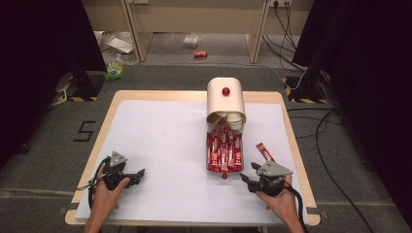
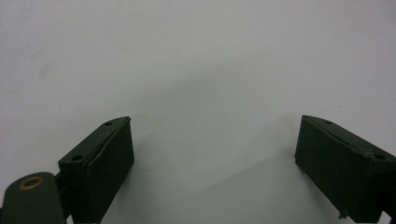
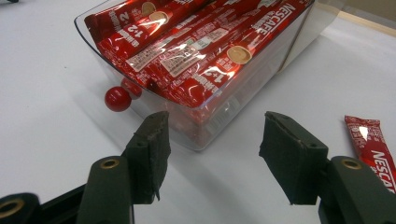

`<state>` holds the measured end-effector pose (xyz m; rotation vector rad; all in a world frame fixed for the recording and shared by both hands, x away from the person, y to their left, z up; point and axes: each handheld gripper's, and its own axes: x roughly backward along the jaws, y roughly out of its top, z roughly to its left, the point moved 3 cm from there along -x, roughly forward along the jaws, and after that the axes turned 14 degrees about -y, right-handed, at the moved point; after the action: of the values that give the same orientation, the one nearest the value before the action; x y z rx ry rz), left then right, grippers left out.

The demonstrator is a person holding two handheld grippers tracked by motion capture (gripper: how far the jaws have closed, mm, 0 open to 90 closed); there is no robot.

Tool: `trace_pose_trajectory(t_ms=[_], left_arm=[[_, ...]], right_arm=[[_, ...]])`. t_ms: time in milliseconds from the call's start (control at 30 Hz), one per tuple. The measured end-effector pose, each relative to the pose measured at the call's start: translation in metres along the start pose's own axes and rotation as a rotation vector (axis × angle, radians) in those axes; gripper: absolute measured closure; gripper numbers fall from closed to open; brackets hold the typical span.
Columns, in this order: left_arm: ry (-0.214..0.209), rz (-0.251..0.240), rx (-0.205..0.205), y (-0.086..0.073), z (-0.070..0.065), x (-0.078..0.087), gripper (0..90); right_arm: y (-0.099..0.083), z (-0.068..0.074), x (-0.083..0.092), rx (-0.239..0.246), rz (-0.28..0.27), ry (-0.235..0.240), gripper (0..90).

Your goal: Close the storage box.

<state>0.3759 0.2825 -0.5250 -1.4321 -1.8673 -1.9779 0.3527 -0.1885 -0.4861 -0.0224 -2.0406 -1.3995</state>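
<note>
Clear drawer [image 3: 205,135] is pulled out w/ sachets [image 1: 224,151] inside, centre of counter [image 1: 160,141]. One loose sachet [image 1: 265,151] lies right of it, prob. next. Right tongs [image 3: 212,149] released, near drawer front; left tongs [image 2: 212,154] released, idle.

The clear drawer [image 3: 205,135] runs off the top edge of the right claw view, so its far end and the upper parts of the red sachets [image 3: 187,51] in it are cut away; the loose sachet [image 3: 373,144] at the right edge is cropped too. In the high view the drawer's back end [image 1: 224,127] lies under the cream housing [image 1: 225,99], and the print on the sachets there is too small to read. Litter on the floor [image 1: 116,58] beyond the desk [image 1: 160,94] is too small to identify. Both forearms leave the bottom edge
</note>
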Motion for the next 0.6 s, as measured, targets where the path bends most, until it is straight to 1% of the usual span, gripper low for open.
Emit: trace_pose_trajectory(t_ms=[200,367,600], left_arm=[[0.0,0.0,0.0,0.0,0.0,0.0,10.9],[0.0,0.0,0.001,0.0,-0.0001,0.0,10.9],[0.0,0.0,0.0,0.0,0.0,0.0,10.9]], right_arm=[[0.0002,0.0024,-0.0027,0.0,-0.007,-0.003,41.2],[0.0009,0.0041,-0.0051,-0.008,-0.014,-0.017,38.7],[0.0023,0.0076,-0.0065,0.004,-0.024,-0.019,37.9]])
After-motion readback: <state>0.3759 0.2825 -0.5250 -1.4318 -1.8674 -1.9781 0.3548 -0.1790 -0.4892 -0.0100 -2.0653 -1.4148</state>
